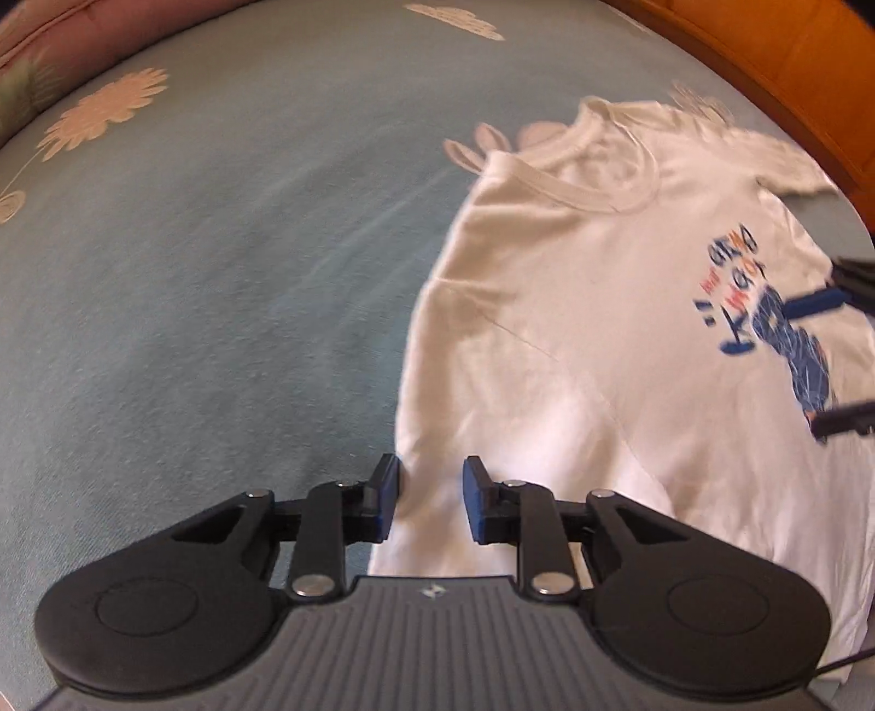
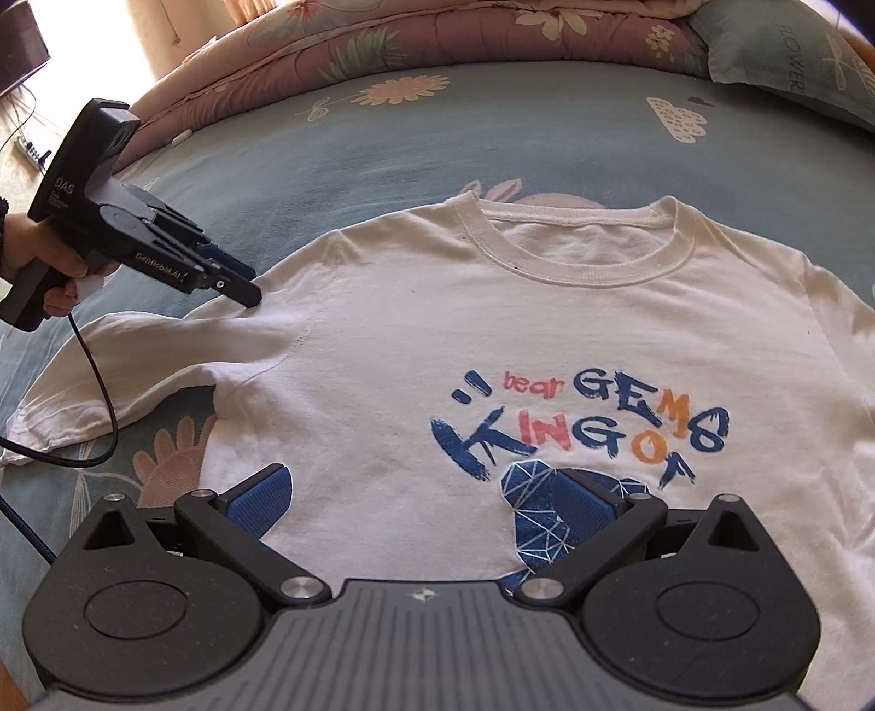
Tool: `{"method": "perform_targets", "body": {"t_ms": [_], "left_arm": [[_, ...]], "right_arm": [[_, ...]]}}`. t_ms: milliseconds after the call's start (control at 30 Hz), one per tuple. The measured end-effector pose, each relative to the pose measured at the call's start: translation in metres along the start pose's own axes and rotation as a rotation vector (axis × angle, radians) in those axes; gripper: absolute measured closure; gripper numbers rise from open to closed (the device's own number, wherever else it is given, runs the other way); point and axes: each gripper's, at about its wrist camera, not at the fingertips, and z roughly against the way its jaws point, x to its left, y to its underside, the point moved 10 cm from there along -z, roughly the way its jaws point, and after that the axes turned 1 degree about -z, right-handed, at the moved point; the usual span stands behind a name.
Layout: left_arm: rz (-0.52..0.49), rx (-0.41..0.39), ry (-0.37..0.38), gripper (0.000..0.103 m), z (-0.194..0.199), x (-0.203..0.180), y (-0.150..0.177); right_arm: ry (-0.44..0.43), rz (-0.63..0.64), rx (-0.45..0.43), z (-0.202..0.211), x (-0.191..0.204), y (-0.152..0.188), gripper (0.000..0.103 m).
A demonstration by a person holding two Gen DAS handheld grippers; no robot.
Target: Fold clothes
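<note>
White T-shirt [image 2: 492, 339] lies face up and spread flat on the bed [image 2: 339, 142], which has a blue-grey sheet printed with flowers. From my right wrist view the collar points toward the far edge of the bed, where a pink floral quilt [image 2: 339, 49] is bunched; a blue-grey pillow [image 2: 793, 54] sits at the far right corner. The chest print [image 2: 579, 421] reads "bear GEMS KING OF" in blue, red and orange, over a blue faceted figure.

Left hand-held gripper [image 2: 249, 287]: I see it in a person's hand [image 2: 49, 262] at the left of the right wrist view, tips down at the shirt's shoulder, just beside the sleeve seam. From its own camera the left hand-held gripper [image 1: 429, 500] shows blue pads [image 1: 474, 500] standing a narrow gap apart, white cloth showing below and between them. I cannot tell whether the pads touch the fabric; nothing looks pinched. That sleeve [image 2: 109, 372] runs out rumpled toward the left edge of the bed, with the tool's black cable [image 2: 101, 377] draped across it.

Right hand-held gripper [image 2: 426, 506]: fingers spread wide, poised over the lower chest of the shirt, one pad over plain white cloth, the other over the blue figure. Nothing between them.

An orange wooden frame [image 1: 765, 65] shows past the bed in the left wrist view.
</note>
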Motion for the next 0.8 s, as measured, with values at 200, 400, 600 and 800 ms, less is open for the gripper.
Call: {"method": "perform_targets", "body": {"t_ms": [200,400,600,800], "left_arm": [[0.070,-0.022,-0.063,0.103,0.001,0.019,-0.018],[0.157,-0.070,-0.104,0.099,0.014,0.036,-0.038],[0.220,-0.120,-0.097,0.095,0.055,-0.001,-0.004],[0.288,-0.047,-0.178,0.086,0.037,-0.011,0.062]], "right_arm": [[0.012,-0.026,-0.020,0.004,-0.013,0.001,0.000],[0.014,-0.029,-0.027,0.007,-0.014,0.000,0.000],[0.002,-0.021,-0.025,0.007,-0.007,0.001,0.000],[-0.020,0.008,-0.025,0.004,0.009,0.000,0.000]]}}
